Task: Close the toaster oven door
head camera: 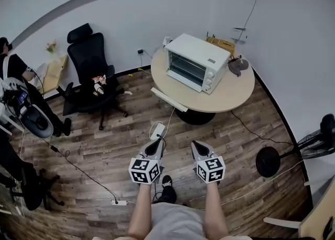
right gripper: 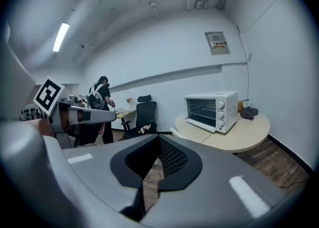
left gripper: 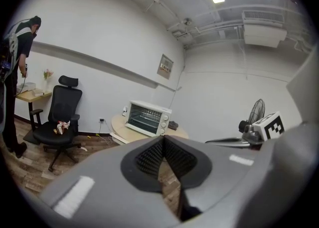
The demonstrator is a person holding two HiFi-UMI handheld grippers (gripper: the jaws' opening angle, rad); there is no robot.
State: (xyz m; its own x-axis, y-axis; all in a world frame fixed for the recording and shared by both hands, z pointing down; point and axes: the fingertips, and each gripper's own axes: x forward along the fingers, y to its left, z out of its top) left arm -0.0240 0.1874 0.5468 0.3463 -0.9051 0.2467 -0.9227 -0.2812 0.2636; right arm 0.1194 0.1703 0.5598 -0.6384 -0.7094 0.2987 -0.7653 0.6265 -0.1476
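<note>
Nearest: two bare forearms reach forward over a wood-plank floor [head camera: 104, 150], each holding a grey two-jaw tool topped with a marker cube.
Left gripper [head camera: 156, 144]: fingers pressed together, nothing between them.
Right gripper [head camera: 198, 148]: fingers likewise together and empty.
Task's thing: white boxy metal toaster oven [head camera: 196, 62] with a dark glass front and three knobs on its right. It stands on a round beige table [head camera: 230, 95], far ahead and slightly right, well apart from both grippers.
Door: it appears dropped forward from a bottom hinge, with the racks showing, though from this far off I cannot be sure.
Handling, judged: the door is a stiff, light flap of metal and glass that should swing easily. The oven body may slide on the smooth tabletop if shoved hard, and the glass wants a gentle touch.
Where to take hold: closed fingers can push up under the door's free front edge or its handle, so no grasp is needed.
Edges: a long white bar [head camera: 168, 99] lies along the table's near left rim, just in front of the oven.
Open room: bare floor leads to the table. A white power strip [head camera: 157, 130] and cables lie ahead on the left, a black office chair [head camera: 91, 71] stands far left, and a black fan stand [head camera: 269, 161] is on the right.
</note>
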